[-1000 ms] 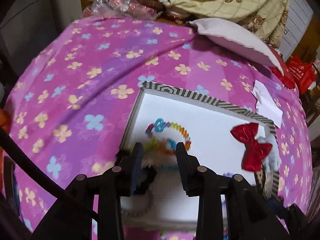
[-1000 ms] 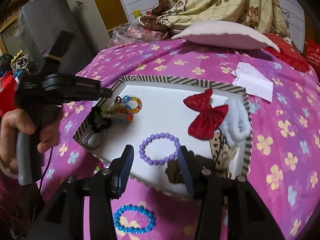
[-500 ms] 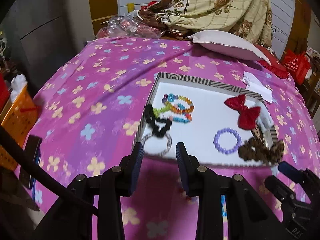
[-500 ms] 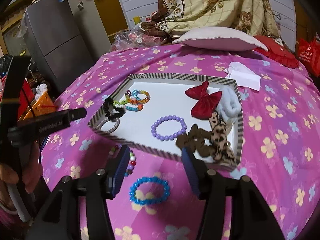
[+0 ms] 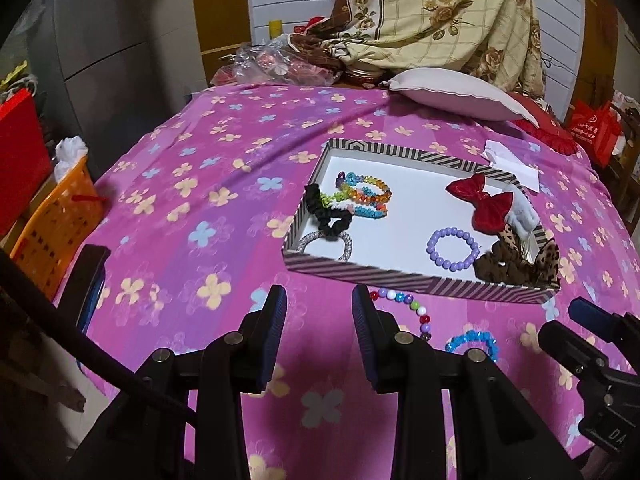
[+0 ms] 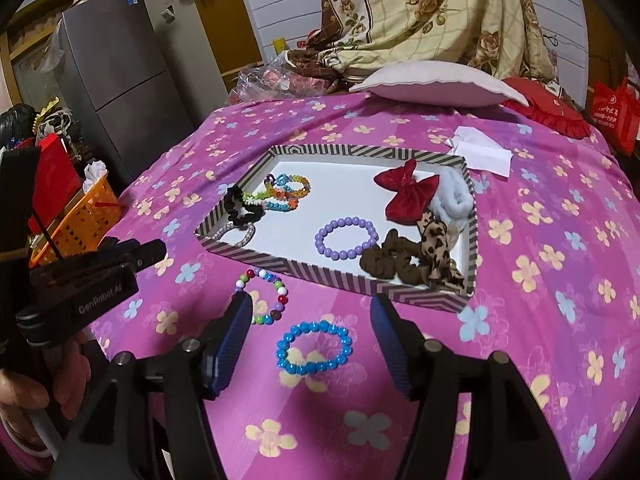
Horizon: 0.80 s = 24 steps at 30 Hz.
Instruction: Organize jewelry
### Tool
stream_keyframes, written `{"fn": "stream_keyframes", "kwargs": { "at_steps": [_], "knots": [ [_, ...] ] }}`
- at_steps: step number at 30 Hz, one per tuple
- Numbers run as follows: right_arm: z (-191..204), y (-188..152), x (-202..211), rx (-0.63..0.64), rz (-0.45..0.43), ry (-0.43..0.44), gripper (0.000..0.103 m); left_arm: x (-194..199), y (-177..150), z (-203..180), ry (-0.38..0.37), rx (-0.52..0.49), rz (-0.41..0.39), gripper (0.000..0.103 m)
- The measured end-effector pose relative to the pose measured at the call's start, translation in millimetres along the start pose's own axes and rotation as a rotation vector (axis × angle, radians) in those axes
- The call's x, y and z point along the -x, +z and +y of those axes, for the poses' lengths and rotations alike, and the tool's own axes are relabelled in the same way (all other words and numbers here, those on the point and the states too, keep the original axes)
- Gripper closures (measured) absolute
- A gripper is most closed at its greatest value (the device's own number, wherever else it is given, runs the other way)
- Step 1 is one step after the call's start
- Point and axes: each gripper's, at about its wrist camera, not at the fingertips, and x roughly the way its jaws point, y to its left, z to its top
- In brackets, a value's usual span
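A striped tray (image 5: 416, 278) (image 6: 304, 268) on the pink floral cloth holds a purple bead bracelet (image 5: 453, 249) (image 6: 346, 239), colourful bracelets (image 5: 362, 196) (image 6: 286, 192), a black scrunchie (image 5: 326, 216), a silver ring bracelet (image 6: 236, 236), a red bow (image 5: 482, 202) (image 6: 406, 196) and brown scrunchies (image 6: 404, 262). A blue bead bracelet (image 6: 314, 346) (image 5: 474, 344) and a multicolour bead bracelet (image 6: 266, 296) (image 5: 404, 306) lie on the cloth in front of the tray. My left gripper (image 5: 319, 328) is open and empty, near the multicolour bracelet. My right gripper (image 6: 311, 340) is open and empty above the blue bracelet.
A white pillow (image 6: 436, 84) and folded blanket (image 6: 420, 12) lie at the far side. White paper (image 6: 482, 154) lies beyond the tray. An orange basket (image 5: 56, 216) and a grey fridge (image 6: 124, 80) stand left of the table.
Both grippers have pulled back from the tray toward the near edge. The left one left the colourful bracelets; the two loose bracelets on the cloth are now in view.
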Motion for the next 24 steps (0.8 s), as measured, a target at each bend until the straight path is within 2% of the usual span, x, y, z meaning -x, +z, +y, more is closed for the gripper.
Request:
{"fn": "stream_keyframes", "kwargs": {
  "at_steps": [24],
  "knots": [
    [-3,-9,-2,-0.007,0.026,-0.004,0.037,-1,-19,2,0.041,0.001,0.002,0.057]
  ]
}}
